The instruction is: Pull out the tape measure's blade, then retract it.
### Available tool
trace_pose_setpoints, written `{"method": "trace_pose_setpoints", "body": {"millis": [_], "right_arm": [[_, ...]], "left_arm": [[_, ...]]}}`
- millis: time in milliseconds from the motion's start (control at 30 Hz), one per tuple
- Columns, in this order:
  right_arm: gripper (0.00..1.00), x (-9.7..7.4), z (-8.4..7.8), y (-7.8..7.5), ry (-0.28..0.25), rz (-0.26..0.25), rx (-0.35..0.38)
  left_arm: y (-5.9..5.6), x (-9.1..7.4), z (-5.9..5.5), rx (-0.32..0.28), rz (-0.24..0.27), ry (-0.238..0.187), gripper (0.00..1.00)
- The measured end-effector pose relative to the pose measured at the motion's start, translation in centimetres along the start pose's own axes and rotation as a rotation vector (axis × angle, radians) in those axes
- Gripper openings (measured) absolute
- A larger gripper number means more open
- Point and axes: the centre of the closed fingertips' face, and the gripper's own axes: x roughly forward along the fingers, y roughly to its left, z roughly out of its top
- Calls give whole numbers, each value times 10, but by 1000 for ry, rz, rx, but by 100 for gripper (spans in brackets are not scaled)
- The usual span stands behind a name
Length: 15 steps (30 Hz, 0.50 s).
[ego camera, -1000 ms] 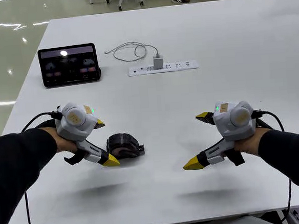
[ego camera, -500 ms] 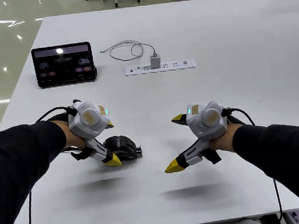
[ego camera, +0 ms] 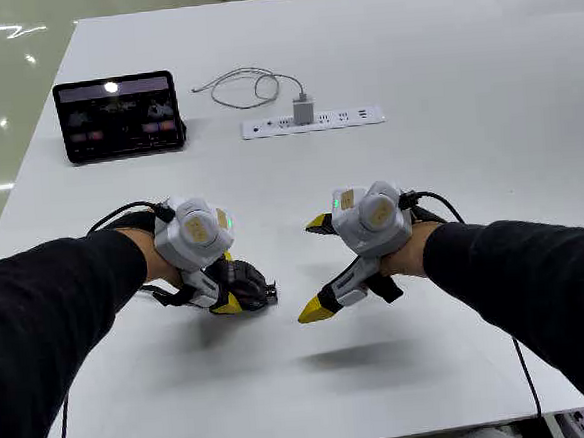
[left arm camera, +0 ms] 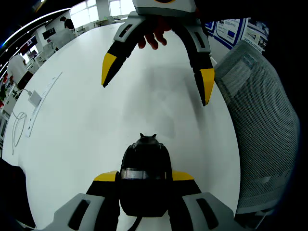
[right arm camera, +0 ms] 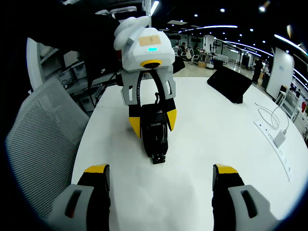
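Two tongs: left tongs (left arm camera: 144,176) grip tape measure (right arm camera: 155,127) on table (ego camera: 412,70); right tongs (right arm camera: 161,169) wide.

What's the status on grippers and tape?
Left gripper shut on tape measure. Right gripper open, facing it. Blade tip at case, not pulled. Nothing between.

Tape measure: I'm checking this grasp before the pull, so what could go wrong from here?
The hook is small against the wide-open right gripper; its jaws might close past it or slip off. The left gripper holds the tape measure only by its sides, so a pull could twist or drag it.
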Motion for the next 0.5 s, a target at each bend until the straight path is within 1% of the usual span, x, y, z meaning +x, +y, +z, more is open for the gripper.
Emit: {"method": "trace_pose_setpoints", "body": {"millis": [200, 300, 433, 500], "right_arm": [[73, 7, 1, 0, 10, 20, -15], [68, 13, 1, 1, 12, 28, -28], [61, 21, 2, 7, 25, 49, -53], [58, 26, 1, 9, 29, 60, -59]], "left_arm": [[1, 0, -2, 0, 2, 9, 34], [-1, -1, -2, 11, 3, 14, 34], [0, 0, -2, -1, -1, 11, 34], [-2, 1, -1, 4, -4, 8, 34]]}}
